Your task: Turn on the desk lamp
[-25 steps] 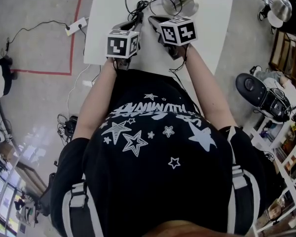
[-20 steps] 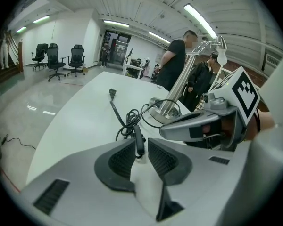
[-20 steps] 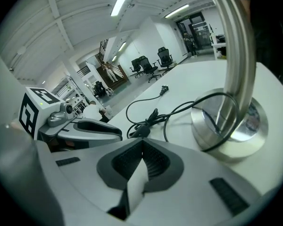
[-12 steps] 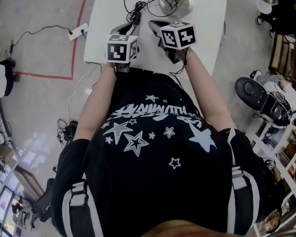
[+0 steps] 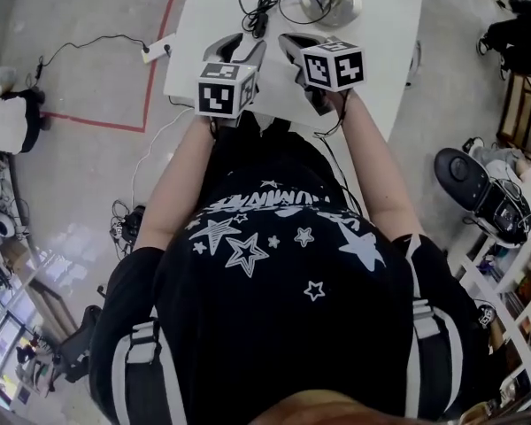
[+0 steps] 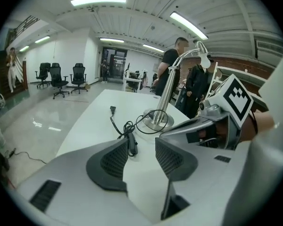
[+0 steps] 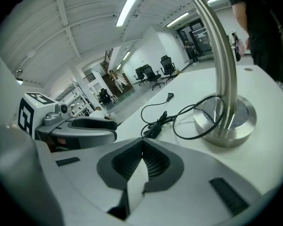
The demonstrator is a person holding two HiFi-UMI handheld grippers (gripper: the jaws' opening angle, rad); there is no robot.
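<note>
Steel desk lamp (image 6: 167, 91) stands on the far part of the white table (image 5: 389, 51). Its stem rises almost upright from the round base, then arches over to my right, where the head (image 6: 203, 56) hangs. Its cord switch (image 6: 131, 144) lies lengthwise, pointing away from me, just ahead of my left gripper (image 6: 141, 144). That gripper's jaws have just been opening and now stand wide, with nothing between them. My right gripper (image 7: 142, 144) is closed on nothing. My worry is the plug (image 6: 112, 109), which lies loose on the table, so I think the switch may give no light.
</note>
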